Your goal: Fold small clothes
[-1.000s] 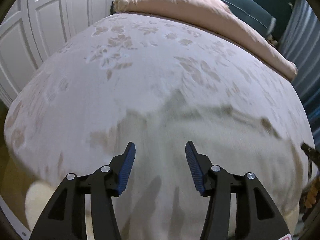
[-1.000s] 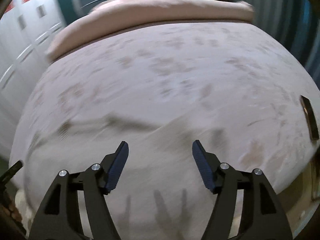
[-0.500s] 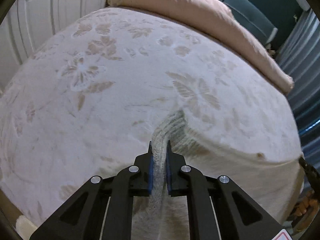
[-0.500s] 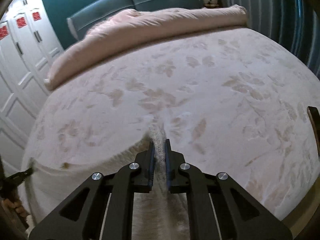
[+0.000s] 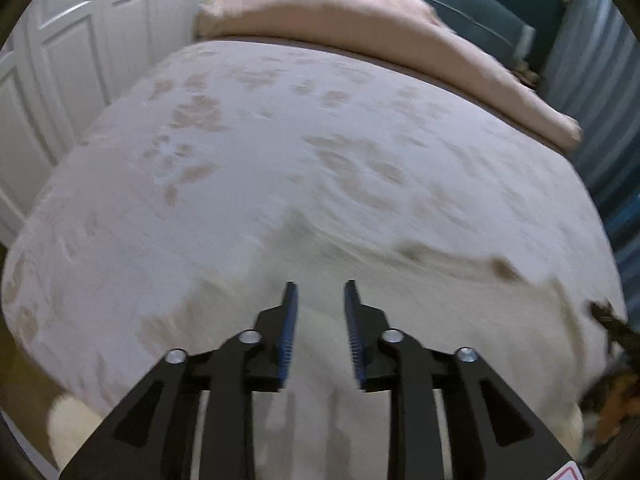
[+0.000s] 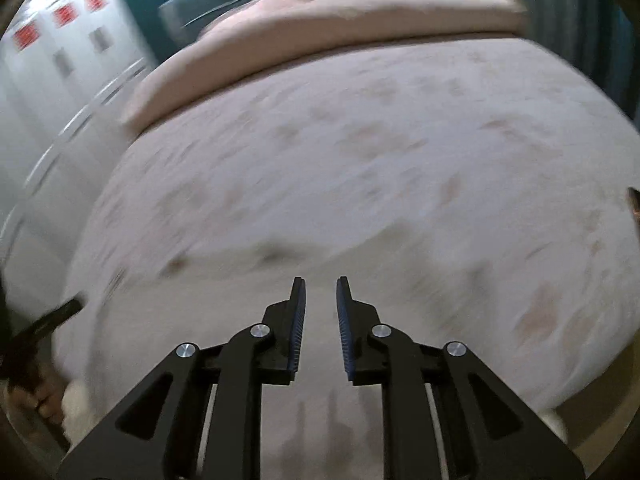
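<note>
Plainly both tools have let go, and the pale knit garment [image 5: 360, 280] lies flat on the near part of the bed, under and just ahead of the two grippers; motion blur hides its outline.

On the left, white panelled wardrobe doors [image 5: 80, 60] run beside the bed. The left gripper [image 5: 318, 294] hangs over the cloth with its blue pads apart by a narrow gap and nothing between them; its jaws have just been opening. That fits a release after laying an edge down, so the fabric rests where it was placed.

The floral bedspread [image 5: 280, 152] makes a broad, flat folding surface, and the pink duvet [image 5: 360, 28] is rolled back against the headboard, probably to keep it clear.

To the right, the right gripper [image 6: 321, 292] also stands slightly parted and empty over the cloth, its jaws likewise just opening.
</note>
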Tool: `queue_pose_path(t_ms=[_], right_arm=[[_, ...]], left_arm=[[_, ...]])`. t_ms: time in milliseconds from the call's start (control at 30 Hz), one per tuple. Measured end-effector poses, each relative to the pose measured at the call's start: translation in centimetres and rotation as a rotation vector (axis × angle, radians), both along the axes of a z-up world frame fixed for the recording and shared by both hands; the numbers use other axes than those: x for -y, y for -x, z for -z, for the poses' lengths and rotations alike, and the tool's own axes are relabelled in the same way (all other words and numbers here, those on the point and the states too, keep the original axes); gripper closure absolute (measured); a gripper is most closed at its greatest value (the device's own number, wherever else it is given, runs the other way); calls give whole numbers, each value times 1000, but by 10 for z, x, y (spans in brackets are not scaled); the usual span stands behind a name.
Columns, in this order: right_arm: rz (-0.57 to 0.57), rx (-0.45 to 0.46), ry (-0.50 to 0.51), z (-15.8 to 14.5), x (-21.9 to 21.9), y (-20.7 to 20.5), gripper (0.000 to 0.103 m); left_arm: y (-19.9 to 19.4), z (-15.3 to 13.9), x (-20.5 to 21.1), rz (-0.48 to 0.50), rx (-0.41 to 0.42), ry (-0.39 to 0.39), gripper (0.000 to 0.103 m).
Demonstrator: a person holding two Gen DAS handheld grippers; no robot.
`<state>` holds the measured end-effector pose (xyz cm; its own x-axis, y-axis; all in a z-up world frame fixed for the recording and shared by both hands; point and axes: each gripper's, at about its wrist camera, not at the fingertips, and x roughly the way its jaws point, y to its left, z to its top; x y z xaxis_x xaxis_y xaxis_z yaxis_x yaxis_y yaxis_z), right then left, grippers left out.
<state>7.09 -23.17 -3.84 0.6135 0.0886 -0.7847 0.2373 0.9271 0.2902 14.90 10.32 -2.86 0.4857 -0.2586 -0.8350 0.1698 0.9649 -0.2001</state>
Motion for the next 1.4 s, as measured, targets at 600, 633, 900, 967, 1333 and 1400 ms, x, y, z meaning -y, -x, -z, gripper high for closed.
queue_pose_path(t_ms=[600, 633, 900, 967, 1333, 1400], right_arm=[[-216, -232, 84, 71, -108, 37, 82], [-214, -223, 83, 62, -110, 36, 82], [-232, -164, 37, 29, -123, 8, 82], [-242, -187, 50, 38, -128, -4, 82], [-244, -281, 84, 71, -138, -21, 80], [-247, -287, 91, 73, -139, -23, 79]], left_arm=[[88, 68, 54, 128, -135, -158, 74], [92, 67, 56, 127, -134, -160, 74], [91, 36, 3, -32, -113, -70, 63], [84, 27, -26, -104, -94, -64, 57], [63, 65, -112, -281, -245, 130, 52], [62, 73, -106, -265, -263, 153, 42]])
